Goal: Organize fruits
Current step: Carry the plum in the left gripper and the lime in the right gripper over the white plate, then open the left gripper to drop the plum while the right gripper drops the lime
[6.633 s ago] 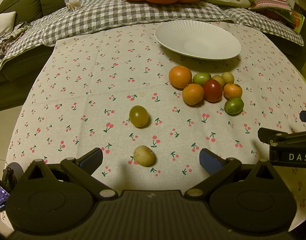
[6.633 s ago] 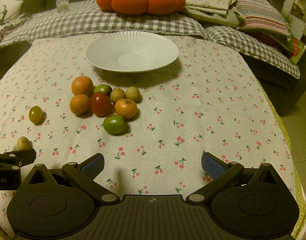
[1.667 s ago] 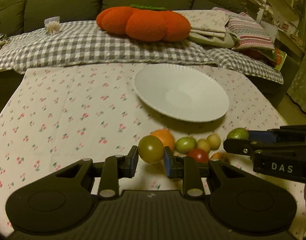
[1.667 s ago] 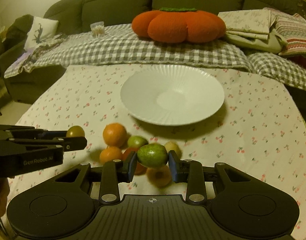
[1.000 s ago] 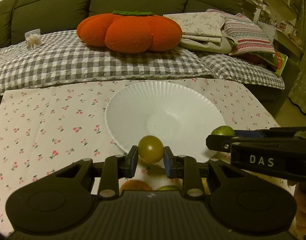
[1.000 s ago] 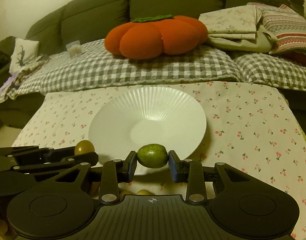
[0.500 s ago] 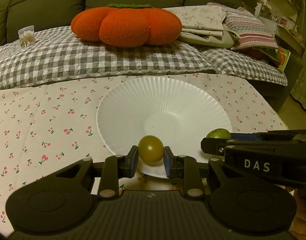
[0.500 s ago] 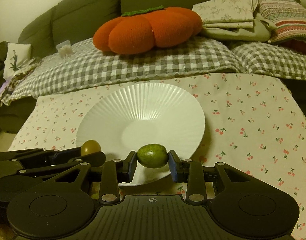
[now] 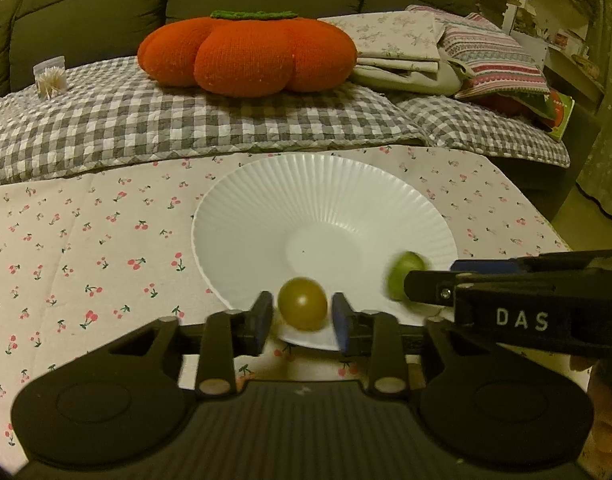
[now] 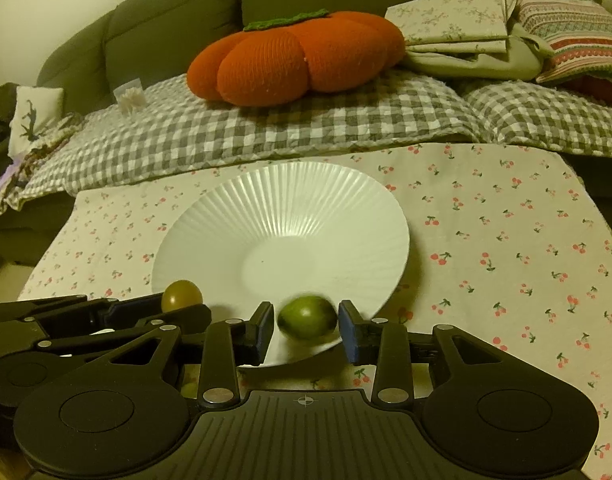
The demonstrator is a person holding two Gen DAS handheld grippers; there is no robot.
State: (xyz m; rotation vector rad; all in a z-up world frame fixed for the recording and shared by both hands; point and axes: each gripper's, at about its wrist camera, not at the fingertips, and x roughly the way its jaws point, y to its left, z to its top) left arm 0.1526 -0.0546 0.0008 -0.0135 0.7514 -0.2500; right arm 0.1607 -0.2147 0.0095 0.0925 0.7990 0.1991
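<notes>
left tongs point(image 9: 302, 316): opening, olive fruit point(image 9: 302, 303) loose | right tongs point(image 10: 306, 326) "DAS": opening, green fruit point(image 10: 307, 317) loose

plate point(image 9: 266, 200) on tablecloth point(image 9: 86, 248), sofa point(image 9: 86, 12) behind; pumpkin cushion point(image 9: 246, 52) on checked blanket point(image 9: 126, 128), folded linens point(image 9: 402, 48) to its right.

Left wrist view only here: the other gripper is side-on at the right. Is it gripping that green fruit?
Observer: No. In the right wrist view the right gripper is open, with a gap on each side of the green fruit.
Operator: Where is the fruit?
Observer: Over the white plate's near rim, blurred.
Operator: And my yellow fruit?
Observer: Seen side-on, the yellow fruit sits by the plate's left edge, at the tip of the left gripper, whose jaws have just been opening.
</notes>
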